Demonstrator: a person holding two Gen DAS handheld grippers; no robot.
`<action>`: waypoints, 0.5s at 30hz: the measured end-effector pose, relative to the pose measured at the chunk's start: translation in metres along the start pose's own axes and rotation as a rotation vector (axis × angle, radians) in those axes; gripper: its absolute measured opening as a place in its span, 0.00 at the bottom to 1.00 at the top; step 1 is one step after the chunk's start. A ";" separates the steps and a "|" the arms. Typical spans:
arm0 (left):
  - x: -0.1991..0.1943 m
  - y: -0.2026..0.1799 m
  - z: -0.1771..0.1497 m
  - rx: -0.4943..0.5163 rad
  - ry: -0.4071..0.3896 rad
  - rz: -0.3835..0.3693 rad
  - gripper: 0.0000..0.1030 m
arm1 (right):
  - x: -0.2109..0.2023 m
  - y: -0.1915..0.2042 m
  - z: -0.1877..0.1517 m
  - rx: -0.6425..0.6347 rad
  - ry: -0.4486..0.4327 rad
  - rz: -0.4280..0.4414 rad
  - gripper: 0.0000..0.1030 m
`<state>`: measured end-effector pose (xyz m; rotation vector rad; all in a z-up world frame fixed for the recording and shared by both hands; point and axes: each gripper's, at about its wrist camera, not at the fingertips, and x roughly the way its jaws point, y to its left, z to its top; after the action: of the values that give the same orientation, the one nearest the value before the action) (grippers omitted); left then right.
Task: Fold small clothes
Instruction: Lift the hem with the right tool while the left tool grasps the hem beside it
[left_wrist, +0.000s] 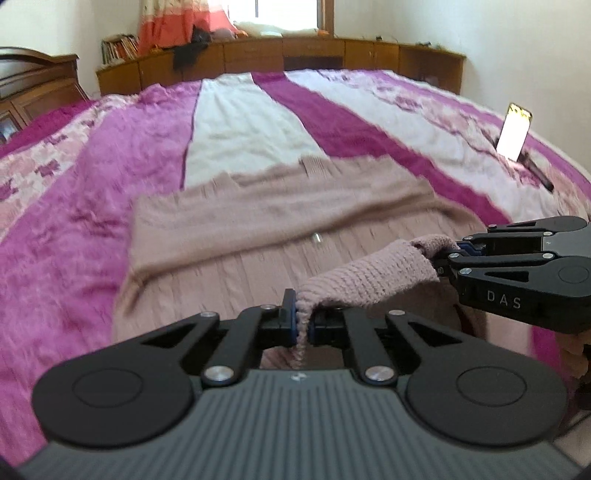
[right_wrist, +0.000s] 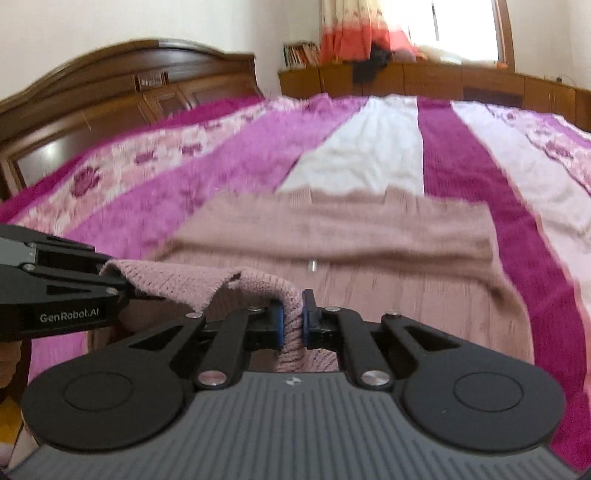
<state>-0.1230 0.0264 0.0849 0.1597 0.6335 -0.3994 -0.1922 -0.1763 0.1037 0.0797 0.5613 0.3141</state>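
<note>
Two grippers (left_wrist: 303, 325) (right_wrist: 292, 325), apparently one sweater (left_wrist: 258, 221).

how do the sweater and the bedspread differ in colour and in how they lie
The sweater is one plain dusty pink; the bedspread has magenta, white and flowered stripes. The bedspread lies flat all over, while the sweater's near edge is lifted, pinched by the left gripper and right gripper. Both are soft fabric.

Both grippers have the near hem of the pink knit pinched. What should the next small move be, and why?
Probably carry the hem forward toward the far edge. The left gripper and right gripper are each shut on the sweater's ribbed hem, lifted off the bedspread, while the rest lies flat ahead.
</note>
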 end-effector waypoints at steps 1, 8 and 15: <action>0.000 0.001 0.006 0.000 -0.015 0.006 0.07 | 0.000 -0.001 0.008 -0.001 -0.018 -0.001 0.09; 0.005 0.009 0.048 0.017 -0.128 0.057 0.07 | 0.013 -0.006 0.063 -0.029 -0.134 -0.006 0.09; 0.026 0.023 0.090 0.002 -0.194 0.087 0.07 | 0.043 -0.019 0.117 -0.043 -0.180 -0.025 0.09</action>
<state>-0.0457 0.0155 0.1419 0.1479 0.4337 -0.3271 -0.0903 -0.1794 0.1773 0.0590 0.3766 0.2909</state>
